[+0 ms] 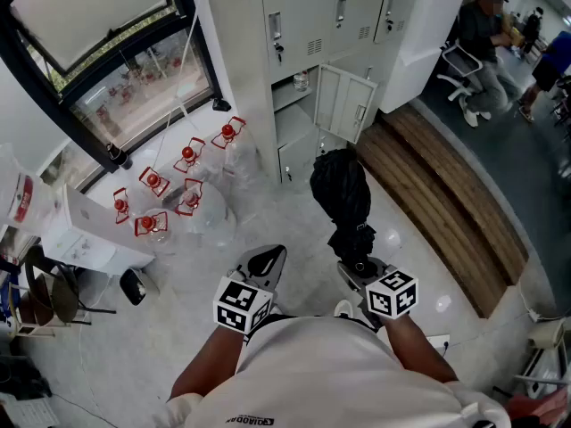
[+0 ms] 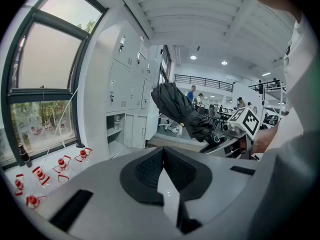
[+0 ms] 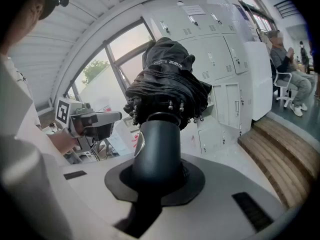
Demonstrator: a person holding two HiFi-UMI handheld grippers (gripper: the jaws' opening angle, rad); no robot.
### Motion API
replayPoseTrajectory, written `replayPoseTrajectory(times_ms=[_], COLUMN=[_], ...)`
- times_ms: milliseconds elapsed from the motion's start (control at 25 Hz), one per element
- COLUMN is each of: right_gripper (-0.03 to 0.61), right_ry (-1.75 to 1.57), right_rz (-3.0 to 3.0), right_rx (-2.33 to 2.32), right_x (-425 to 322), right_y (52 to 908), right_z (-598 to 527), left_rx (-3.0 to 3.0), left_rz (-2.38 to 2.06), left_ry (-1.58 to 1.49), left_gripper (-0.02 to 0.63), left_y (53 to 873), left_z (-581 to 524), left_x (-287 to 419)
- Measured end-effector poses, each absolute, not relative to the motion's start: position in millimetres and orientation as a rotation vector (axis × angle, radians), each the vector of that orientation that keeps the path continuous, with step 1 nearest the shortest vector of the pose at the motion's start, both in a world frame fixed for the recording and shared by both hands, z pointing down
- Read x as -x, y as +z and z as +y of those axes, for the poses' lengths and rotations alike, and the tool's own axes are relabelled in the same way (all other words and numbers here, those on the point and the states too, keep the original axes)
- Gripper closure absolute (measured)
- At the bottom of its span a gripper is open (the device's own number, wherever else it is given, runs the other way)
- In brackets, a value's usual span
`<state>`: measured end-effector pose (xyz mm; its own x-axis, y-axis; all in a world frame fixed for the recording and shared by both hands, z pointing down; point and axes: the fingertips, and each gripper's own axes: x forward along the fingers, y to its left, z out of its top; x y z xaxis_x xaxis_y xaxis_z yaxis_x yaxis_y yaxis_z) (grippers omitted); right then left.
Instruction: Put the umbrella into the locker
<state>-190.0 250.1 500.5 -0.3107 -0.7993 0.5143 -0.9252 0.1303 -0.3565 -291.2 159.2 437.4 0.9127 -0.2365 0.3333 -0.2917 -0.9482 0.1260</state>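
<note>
Head view: black folded umbrella (image 1: 341,190) up the middle, handle end at 6 o'clock clamped in the fingers of the right gripper (image 1: 359,267), canopy pointing to 12 o'clock. Grey locker (image 1: 299,25) ahead, open compartment (image 1: 293,92) with door (image 1: 346,103) swung out, umbrella well apart from it. Left gripper (image 1: 264,264) at 7 o'clock. Only here: red-capped bottles (image 1: 187,157) on the floor at 9 o'clock, wooden platform (image 1: 437,194) at 3 o'clock.

Left gripper view: fingers pressed together at the tips, nothing between. Umbrella at 1 o'clock beyond them, beside the right gripper's marker cube (image 2: 245,121). Only here: tall window (image 2: 45,84) with trees outside at 9 o'clock.

Right gripper view: fingers gripping the umbrella's smooth dark handle. Only here: metal rib tips (image 3: 170,105) round the canopy's edge and a strap (image 3: 170,63) with small white lettering, too fine to read. No other writing legible in any view.
</note>
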Motion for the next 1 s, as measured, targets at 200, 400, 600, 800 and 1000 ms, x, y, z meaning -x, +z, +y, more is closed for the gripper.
replayPoseTrajectory(times_ms=[200, 400, 600, 800, 1000], right_gripper=[0.500, 0.500, 0.497, 0.497, 0.497], right_ry=[0.935, 0.928, 0.936, 0.974, 1.028], right_rz=[-2.198, -2.203, -2.218, -2.223, -2.248], right_rx=[-1.722, -1.735, -1.719, -1.698, -1.698], right_x=[186.5, 181.5, 182.3, 177.1, 156.6], right_y=[500.4, 498.7, 497.6, 500.2, 501.6], right_z=[248.8, 250.2, 250.7, 253.8, 260.2], left_rx=[-2.896, -2.900, -2.899, -2.899, -2.883], left_rz=[-0.406, -0.413, -0.405, -0.395, -0.459], left_ry=[0.473, 0.466, 0.476, 0.504, 0.502], left_gripper=[0.598, 0.598, 0.598, 0.598, 0.598], left_y=[439.0, 438.9, 440.3, 444.0, 445.6], left_z=[157.6, 159.3, 159.7, 164.3, 166.5], left_x=[290.6, 286.1, 282.0, 275.5, 261.6])
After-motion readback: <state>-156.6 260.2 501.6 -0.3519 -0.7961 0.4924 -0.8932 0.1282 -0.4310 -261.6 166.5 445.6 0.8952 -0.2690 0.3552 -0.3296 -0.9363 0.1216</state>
